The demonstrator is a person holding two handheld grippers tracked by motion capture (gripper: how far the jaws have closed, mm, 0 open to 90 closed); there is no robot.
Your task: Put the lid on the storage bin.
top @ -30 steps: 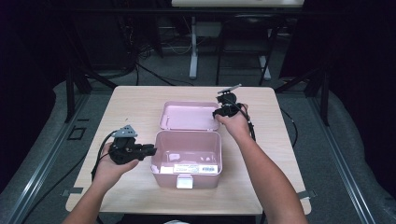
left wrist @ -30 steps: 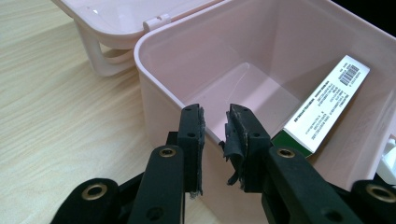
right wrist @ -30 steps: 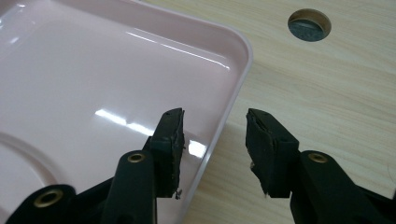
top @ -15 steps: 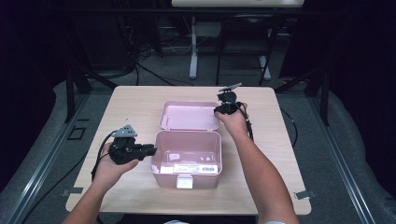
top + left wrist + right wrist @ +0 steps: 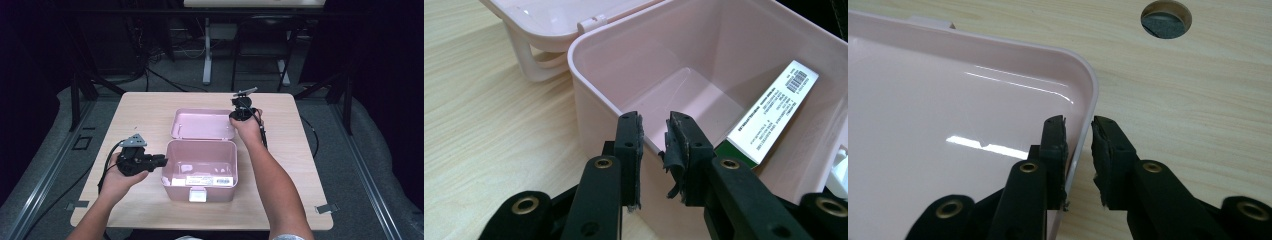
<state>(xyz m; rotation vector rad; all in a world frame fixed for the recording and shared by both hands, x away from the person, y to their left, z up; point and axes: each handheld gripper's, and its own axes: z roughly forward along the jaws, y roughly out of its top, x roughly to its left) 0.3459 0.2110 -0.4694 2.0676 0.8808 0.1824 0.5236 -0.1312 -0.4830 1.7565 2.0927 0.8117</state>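
My right tool has just been closing on the smooth pink lid's rim, not yet pinching. My left tool grips the box wall.

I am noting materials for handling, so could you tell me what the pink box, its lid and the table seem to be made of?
The pink box and its lid look like smooth moulded plastic; the lid shows glossy streaks of reflected light. The table looks like pale wood or wood-look laminate, matt, with visible grain lines.
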